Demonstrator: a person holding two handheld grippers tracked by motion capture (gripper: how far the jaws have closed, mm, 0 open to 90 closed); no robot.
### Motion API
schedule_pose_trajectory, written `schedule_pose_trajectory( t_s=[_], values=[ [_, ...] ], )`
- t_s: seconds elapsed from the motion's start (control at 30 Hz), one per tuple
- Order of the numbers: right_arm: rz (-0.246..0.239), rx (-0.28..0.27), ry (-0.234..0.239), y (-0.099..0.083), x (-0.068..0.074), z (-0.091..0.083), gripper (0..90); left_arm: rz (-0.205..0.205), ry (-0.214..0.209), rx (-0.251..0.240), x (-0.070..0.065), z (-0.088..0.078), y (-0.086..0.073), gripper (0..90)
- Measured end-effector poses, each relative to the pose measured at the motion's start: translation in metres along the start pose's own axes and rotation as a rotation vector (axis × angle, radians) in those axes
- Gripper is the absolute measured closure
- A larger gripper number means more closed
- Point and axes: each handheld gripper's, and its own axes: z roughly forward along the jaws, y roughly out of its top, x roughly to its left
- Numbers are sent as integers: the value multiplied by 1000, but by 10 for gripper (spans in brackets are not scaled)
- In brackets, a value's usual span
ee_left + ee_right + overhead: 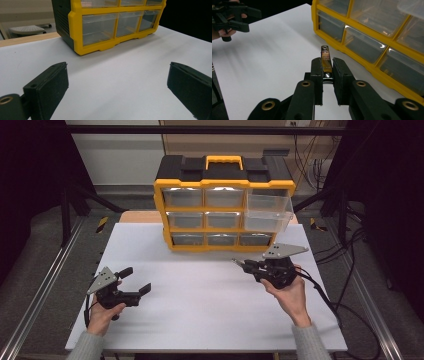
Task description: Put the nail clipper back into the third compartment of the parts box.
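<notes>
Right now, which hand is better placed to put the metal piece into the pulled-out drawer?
Right. The right gripper is shut on the metal piece, just below the open drawer. The left gripper sits open, far from the organizer.

The organiser at the far edge of the table has a yellow front frame, a black body and top, and a yellow handle set into the black lid. Its drawers are clear, greyish plastic; the pulled-out drawer at its right side is the same see-through plastic. The table top is plain white with no pattern, and a strip of pale wood shows along its far edge. The left gripper is black with a grey plate; the right gripper is black too, with brass-coloured rivets. The metal piece between its jaws is shiny silver with brownish reflections. Both sleeves are grey.
</notes>
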Motion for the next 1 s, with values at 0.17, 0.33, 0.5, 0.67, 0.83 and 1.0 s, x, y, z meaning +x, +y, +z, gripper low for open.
schedule_pose_trajectory(
  t_s=[0.17,0.33,0.5,0.67,0.83,1.0],
  values=[
    [-10,-14,-4,8,-1,-8,794,-1,0,1,0,0,0,34],
    [-10,-24,-5,13,-1,-13,795,-1,0,1,0,0,0,34],
    [-16,-40,-8,19,0,-18,794,-1,1,1,0,0,0,34],
    [-18,-58,-11,24,0,-23,795,0,1,1,0,0,0,34],
    [-26,-79,-21,33,0,-31,795,0,2,0,0,0,0,35],
    [-26,-97,-29,41,-2,-38,795,-1,1,-1,1,-1,0,35]
  ],
)
